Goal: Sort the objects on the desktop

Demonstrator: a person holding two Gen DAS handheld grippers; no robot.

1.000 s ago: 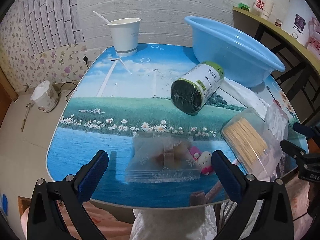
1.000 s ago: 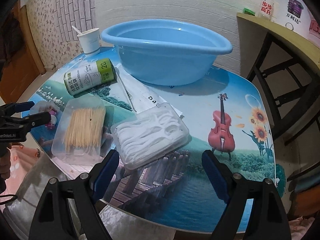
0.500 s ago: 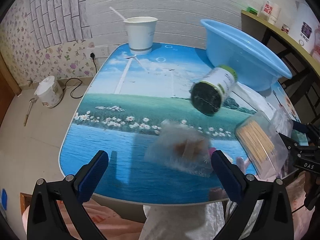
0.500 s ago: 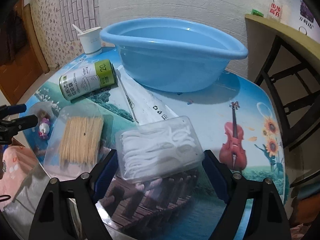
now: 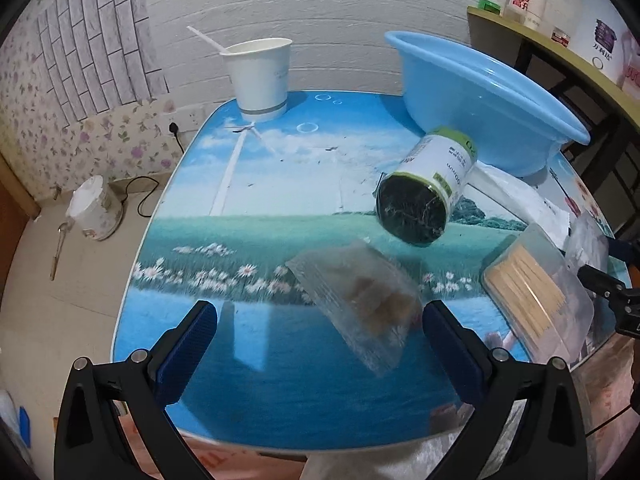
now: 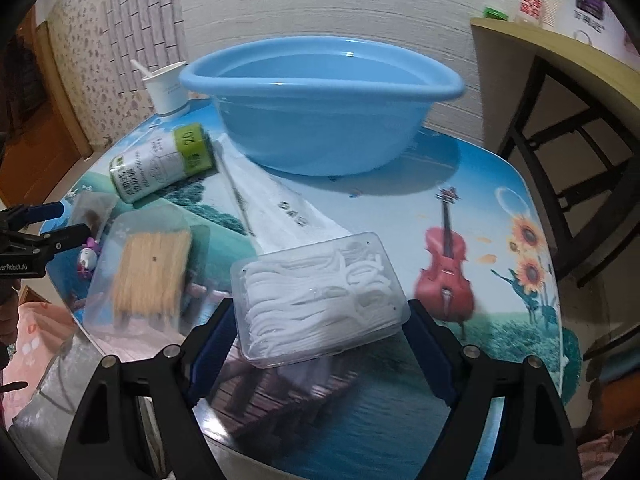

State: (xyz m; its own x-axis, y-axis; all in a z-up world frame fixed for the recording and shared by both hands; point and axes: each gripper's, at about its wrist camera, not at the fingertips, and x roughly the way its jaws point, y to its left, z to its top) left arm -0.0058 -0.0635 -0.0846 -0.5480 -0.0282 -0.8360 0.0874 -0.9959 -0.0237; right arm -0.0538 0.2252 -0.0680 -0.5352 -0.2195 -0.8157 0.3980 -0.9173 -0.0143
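In the left wrist view, my left gripper (image 5: pixel 320 344) is open over the table's near edge, and a small clear bag with brown bits (image 5: pixel 360 304) lies between its fingers. A green-and-white can (image 5: pixel 428 192) lies on its side beyond it. In the right wrist view, my right gripper (image 6: pixel 318 348) is open around a clear box of white floss picks (image 6: pixel 320 296). A clear box of toothpicks (image 6: pixel 148 268) lies to its left, also in the left wrist view (image 5: pixel 536 296). A blue basin (image 6: pixel 320 108) stands at the back.
A white paper cup with a spoon (image 5: pixel 260 76) stands at the table's far edge. A white plastic packet (image 6: pixel 276 208) lies under the basin's front. A small pink-and-white toy (image 6: pixel 88 256) lies by the toothpick box. A wooden shelf (image 6: pixel 560 56) stands to the right.
My left gripper has shifted left and the clear bag now lies tilted toward its right finger. My right gripper has moved forward, so the floss box now sits between its fingers.
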